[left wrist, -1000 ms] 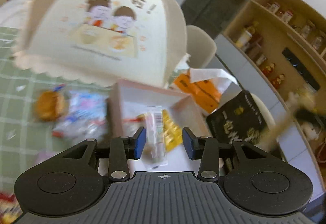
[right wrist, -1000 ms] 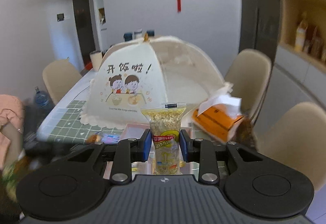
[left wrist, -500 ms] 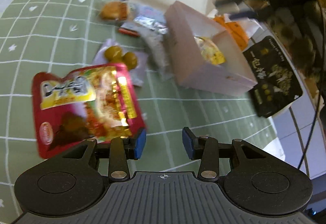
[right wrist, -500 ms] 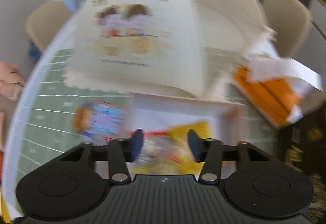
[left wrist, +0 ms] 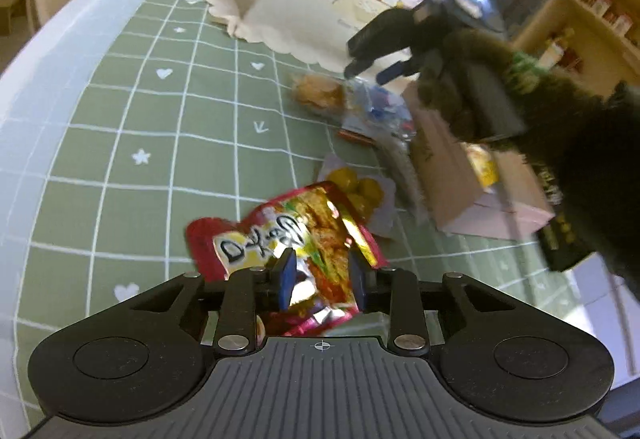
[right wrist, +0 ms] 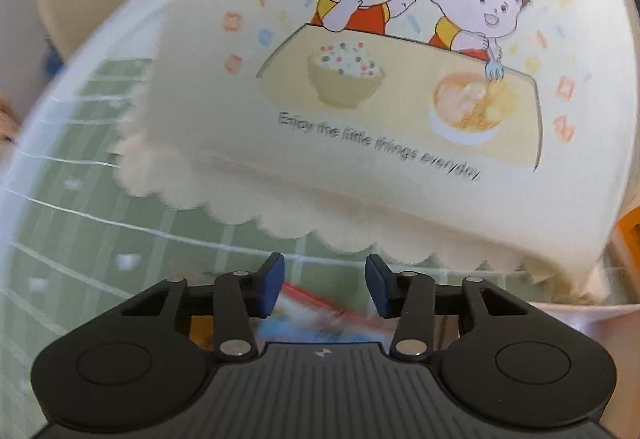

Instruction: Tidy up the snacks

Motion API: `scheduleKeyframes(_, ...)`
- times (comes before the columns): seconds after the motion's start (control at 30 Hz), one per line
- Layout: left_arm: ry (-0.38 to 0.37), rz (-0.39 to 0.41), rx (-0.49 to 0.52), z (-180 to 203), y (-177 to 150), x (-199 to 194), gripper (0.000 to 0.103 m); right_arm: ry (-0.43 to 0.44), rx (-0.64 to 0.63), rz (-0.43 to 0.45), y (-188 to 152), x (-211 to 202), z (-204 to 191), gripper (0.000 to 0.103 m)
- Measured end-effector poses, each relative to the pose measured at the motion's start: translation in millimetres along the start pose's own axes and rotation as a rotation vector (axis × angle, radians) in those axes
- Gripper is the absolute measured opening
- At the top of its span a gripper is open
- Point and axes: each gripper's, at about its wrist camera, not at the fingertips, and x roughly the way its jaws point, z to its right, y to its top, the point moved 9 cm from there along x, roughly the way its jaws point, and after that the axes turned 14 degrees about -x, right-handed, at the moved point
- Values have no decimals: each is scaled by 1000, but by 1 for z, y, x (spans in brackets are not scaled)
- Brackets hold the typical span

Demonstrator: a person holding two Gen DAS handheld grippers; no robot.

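Left hand-held gripper (left wrist: 320,275): we straddle the red snack pouch (left wrist: 288,239), which lies flat on the green checked cloth toward the near edge of the counter (left wrist: 120,127). Jaws closing, pouch between the blue pads; the foil looks crumpled there, but we cannot tell whether they are pressing yet. We judge this pouch the next one bound for the pink box (left wrist: 472,179).

Farther right, a clear pack of yellow-green pieces (left wrist: 356,187) lies tucked against the pouch's far corner, then a bun-like snack (left wrist: 316,95) and a blue-printed packet (left wrist: 376,111) beside the box wall. The box stands near the right edge, a yellow packet (left wrist: 482,165) already inside; the loose snacks sit close for short carries.

Right hand-held gripper (right wrist: 324,289): closing, nothing gripped, pads apart above a blurred blue-and-red packet (right wrist: 320,319), near the scalloped hem of the food cover (right wrist: 360,79).

Hidden: a dark furry sleeve (left wrist: 560,143) masks the box's right side and the black pack (left wrist: 560,247). Motion blur spoils all print.
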Motion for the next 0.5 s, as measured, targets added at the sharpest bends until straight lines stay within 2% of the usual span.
scheduleKeyframes(0.07,-74,-48,-11,8,-9,-2,32,46,-34,-20,-8,-5,-13,37)
scheduleKeyframes(0.13,-129,-100,7,18,-22,-3,32,143,-45,-29,-21,-17,-32,36)
scheduleKeyframes(0.23,-160,-168,56,33,-42,5,32,234,-76,-46,-44,-31,-55,36)
scheduleKeyframes(0.37,-118,-207,76,33,-56,17,32,302,-71,-33,-73,-53,-73,37)
scheduleKeyframes(0.5,-30,-168,92,25,-46,22,32,333,-77,39,-99,-90,-72,38)
